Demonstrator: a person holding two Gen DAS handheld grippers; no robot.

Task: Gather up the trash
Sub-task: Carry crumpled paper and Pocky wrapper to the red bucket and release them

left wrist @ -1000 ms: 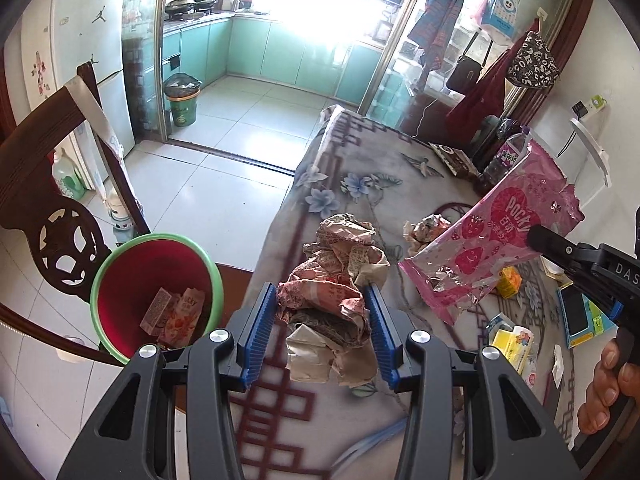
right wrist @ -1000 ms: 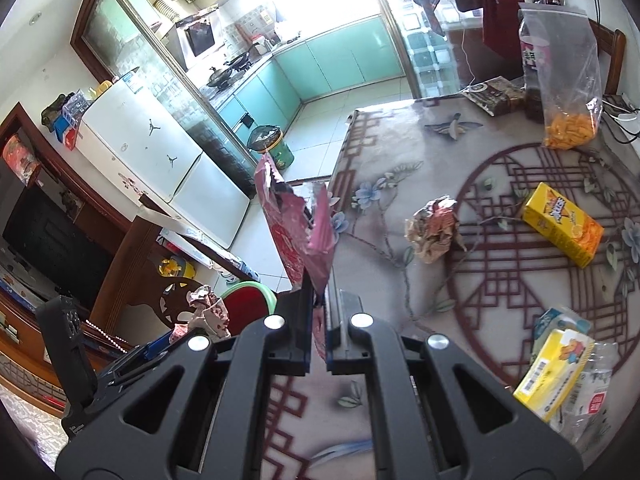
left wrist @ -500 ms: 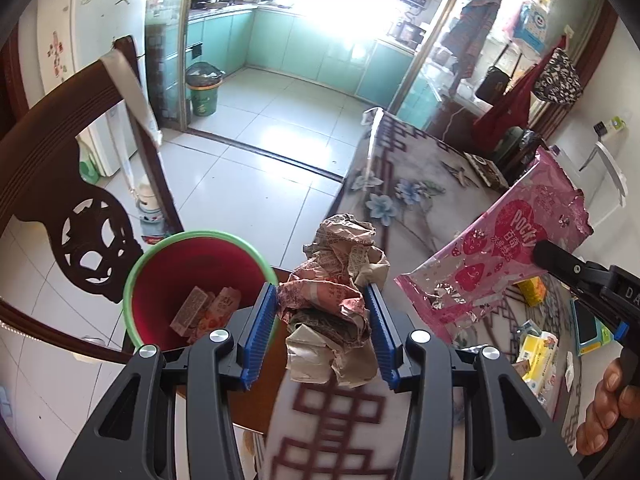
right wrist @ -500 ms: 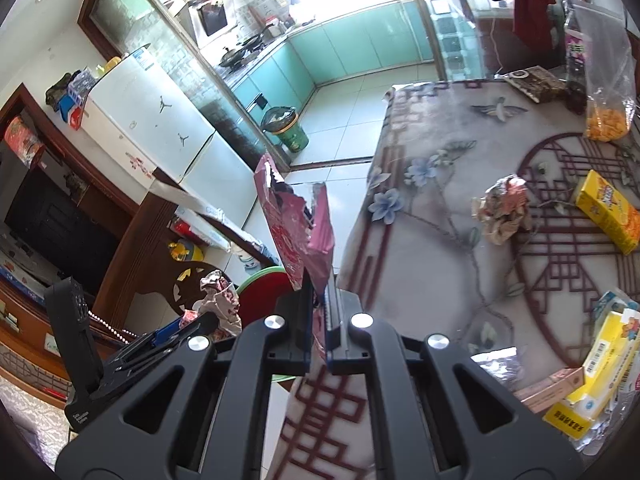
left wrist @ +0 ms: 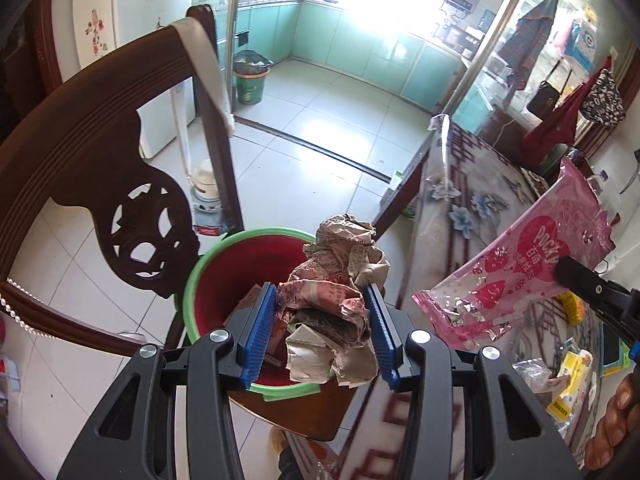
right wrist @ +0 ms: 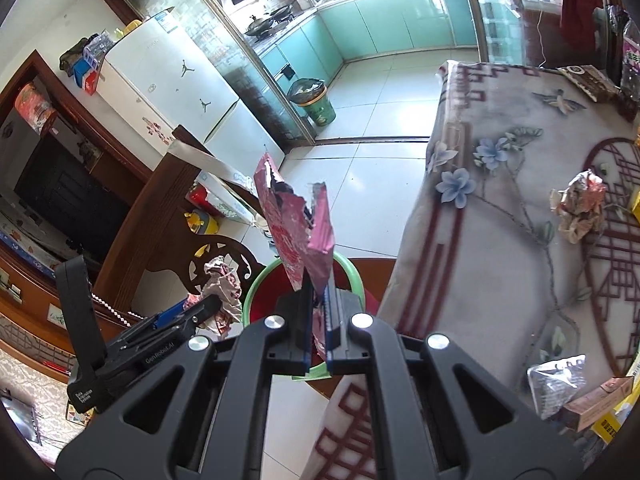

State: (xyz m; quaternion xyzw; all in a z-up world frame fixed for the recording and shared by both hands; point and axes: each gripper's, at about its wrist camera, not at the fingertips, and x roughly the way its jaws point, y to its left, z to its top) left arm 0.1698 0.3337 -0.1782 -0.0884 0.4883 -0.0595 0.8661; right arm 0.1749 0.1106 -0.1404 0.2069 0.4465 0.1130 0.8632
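Observation:
My left gripper [left wrist: 322, 330] is shut on a big wad of crumpled newspaper [left wrist: 340, 292] and holds it right above a red bin with a green rim [left wrist: 224, 272] that stands on a wooden chair seat. My right gripper [right wrist: 318, 330] is shut on a torn pink Pocky wrapper [right wrist: 296, 232], upright, just over the same bin [right wrist: 256, 292]. The wrapper also shows in the left wrist view [left wrist: 516, 276]. The left gripper with its paper wad shows at the lower left of the right wrist view [right wrist: 218, 294].
A carved wooden chair back [left wrist: 100, 168] rises left of the bin. The table with a flowered cloth [right wrist: 500, 220] lies to the right, holding another crumpled paper ball [right wrist: 580, 208], yellow boxes [left wrist: 572, 376] and a foil bag [right wrist: 556, 384]. A green kitchen bin [right wrist: 314, 100] stands far off.
Both grippers have swung left off the table, carrying the paper wad and the pink wrapper to above the red bin. Both stay shut on their loads.

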